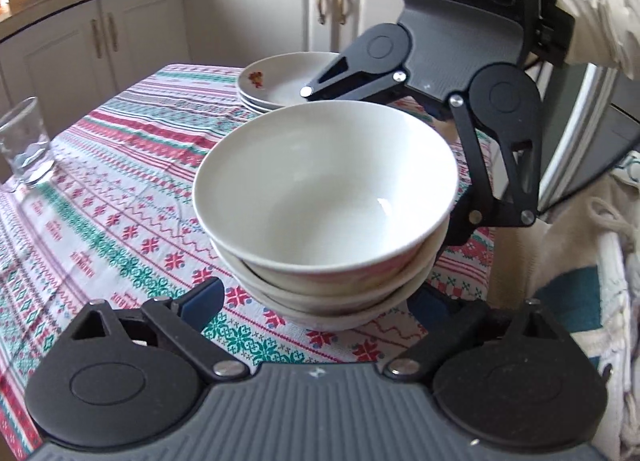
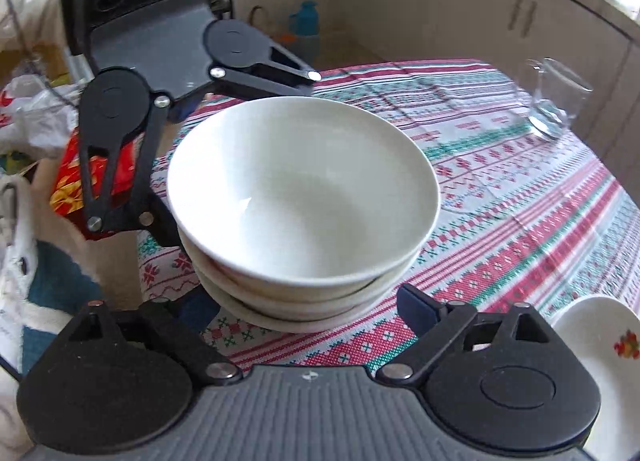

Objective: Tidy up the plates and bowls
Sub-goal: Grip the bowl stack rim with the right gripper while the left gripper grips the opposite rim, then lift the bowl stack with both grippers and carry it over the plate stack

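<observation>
A stack of white bowls (image 2: 304, 197) stands near one edge of the tabletop (image 2: 520, 221), which is covered in a red-and-green patterned cloth. The right gripper (image 2: 308, 311) has its jaws spread wide on either side of the stack's base, while the left gripper (image 2: 240, 165) flanks the stack from the opposite side. A clear glass (image 2: 556, 101) stands well apart towards the far edge.
</observation>
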A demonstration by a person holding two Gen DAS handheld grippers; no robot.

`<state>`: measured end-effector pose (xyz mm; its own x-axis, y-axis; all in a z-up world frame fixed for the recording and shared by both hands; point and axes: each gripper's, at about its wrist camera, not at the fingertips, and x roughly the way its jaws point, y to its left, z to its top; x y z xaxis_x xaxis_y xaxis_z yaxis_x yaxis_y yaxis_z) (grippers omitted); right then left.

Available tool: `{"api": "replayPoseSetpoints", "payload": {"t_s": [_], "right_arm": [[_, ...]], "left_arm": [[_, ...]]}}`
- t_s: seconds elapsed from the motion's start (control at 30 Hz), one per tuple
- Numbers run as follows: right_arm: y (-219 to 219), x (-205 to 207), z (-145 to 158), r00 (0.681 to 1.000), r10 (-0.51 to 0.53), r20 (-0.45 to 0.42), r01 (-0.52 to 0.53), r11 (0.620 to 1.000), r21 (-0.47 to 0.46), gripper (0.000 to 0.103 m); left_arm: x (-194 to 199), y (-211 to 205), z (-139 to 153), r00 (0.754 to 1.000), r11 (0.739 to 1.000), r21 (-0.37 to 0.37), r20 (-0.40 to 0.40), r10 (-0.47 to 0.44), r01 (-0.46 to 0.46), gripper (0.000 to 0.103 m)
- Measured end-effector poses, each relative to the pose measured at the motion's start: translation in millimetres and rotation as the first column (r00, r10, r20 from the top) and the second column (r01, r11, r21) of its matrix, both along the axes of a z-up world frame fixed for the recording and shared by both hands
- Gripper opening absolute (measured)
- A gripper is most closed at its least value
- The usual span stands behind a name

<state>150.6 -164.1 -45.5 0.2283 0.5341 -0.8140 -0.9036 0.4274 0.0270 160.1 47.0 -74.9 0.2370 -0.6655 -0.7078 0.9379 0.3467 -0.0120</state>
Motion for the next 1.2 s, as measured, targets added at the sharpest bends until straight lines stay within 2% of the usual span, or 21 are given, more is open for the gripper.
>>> {"api": "replayPoseSetpoints", "payload": {"t_s": [0.2,0.47,0.83,1.2], "right_arm": [[5,8,0,0.998,0.051,-0.024,-0.051,0.999,-0.015,0.091],[5,12,0,0.997,0.059,-0.045,-0.06,0.998,-0.021,0.09],[4,11,3,0.997,0.051,-0.057,-0.053,0.998,-0.029,0.09],[3,11,6,0.997,0.051,-0.062,-0.052,0.998,-0.022,0.089]], "left_arm": [[9,-5,0,0.998,0.997,0.01,0.001,-0.071,0.071,0.093],[11,-5,1,0.993,0.993,0.015,0.008,-0.116,0.116,0.092],[12,-3,-1,0.991,0.991,0.004,0.006,-0.133,0.133,0.089],[11,-6,2,0.994,0.994,0.005,-0.012,-0.106,0.106,0.089]]}}
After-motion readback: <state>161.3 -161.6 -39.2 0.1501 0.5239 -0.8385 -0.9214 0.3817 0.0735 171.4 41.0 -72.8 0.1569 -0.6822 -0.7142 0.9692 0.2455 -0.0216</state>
